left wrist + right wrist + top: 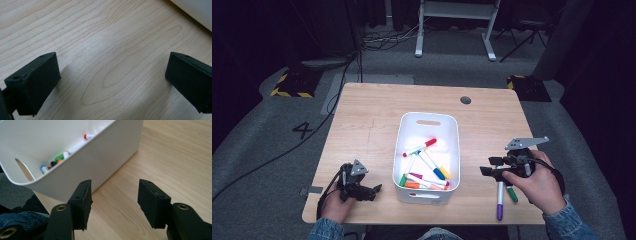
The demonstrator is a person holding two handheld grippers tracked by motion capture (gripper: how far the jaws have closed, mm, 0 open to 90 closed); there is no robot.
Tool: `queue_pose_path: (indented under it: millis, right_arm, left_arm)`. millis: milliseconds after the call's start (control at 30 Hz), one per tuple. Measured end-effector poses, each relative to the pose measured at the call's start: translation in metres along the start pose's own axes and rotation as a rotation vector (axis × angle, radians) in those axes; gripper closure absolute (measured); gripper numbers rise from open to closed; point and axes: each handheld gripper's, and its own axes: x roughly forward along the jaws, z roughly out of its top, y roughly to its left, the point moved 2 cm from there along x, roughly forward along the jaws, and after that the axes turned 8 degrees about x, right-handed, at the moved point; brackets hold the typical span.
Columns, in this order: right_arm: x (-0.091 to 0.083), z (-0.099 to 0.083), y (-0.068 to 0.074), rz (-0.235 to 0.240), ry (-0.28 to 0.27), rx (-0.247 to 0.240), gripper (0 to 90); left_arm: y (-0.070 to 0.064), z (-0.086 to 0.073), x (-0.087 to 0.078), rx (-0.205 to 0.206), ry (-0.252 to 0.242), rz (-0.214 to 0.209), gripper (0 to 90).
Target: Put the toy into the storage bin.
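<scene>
Both grippers empty, jaws apart; purple marker (500, 204) and green marker (511, 193) lie on bench right of bin (451, 150), under right gripper (492, 171): descend squarely, close mid-barrel.

place: lab/studio | cues: dark curtains, grey carpet (257, 140), floor cables (272, 157), hazard-taped weights (292, 82)

Light wooden table (367, 120), dark round grommet (465, 100) near its far edge, grey carpet (257, 150), white desk legs (419, 30) behind.
</scene>
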Motion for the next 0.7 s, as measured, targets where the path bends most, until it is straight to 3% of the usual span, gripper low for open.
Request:
queue_pose_path:
  millis: [100,300,700]
  right_arm:
    - [-0.003,-0.009,-0.007,-0.024,0.023,0.034,52.7]
    - [-0.001,-0.026,-0.018,-0.093,0.075,0.047,52.7]
    - [0.015,-0.060,-0.041,-0.136,0.150,0.129,53.6]
  left_arm:
    - [0.000,0.000,0.000,0.002,0.000,0.002,0.0]
    - [0.000,0.000,0.000,0.001,0.000,0.001,0.0]
    - [0.000,0.000,0.000,0.001,0.001,0.001,0.0]
